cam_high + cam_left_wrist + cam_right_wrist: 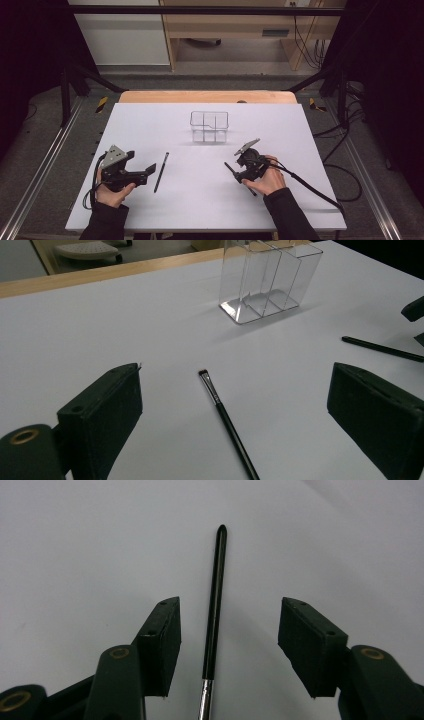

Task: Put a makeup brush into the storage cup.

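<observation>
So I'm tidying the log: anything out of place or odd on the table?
Nothing damaged or spilled. Two brushes lie loose on the white table: one by the left claw, one between the open right claw. The clear organizer stands upright.

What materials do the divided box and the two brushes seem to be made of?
Box: clear hard plastic, probably acrylic; the table shows through its glossy walls and dividers.
Left brush: black handle, smooth, plastic or lacquered wood, with a short dark bristle tip.
Right brush: glossy black handle joined to a shiny silver ferrule, apparently metal.
</observation>
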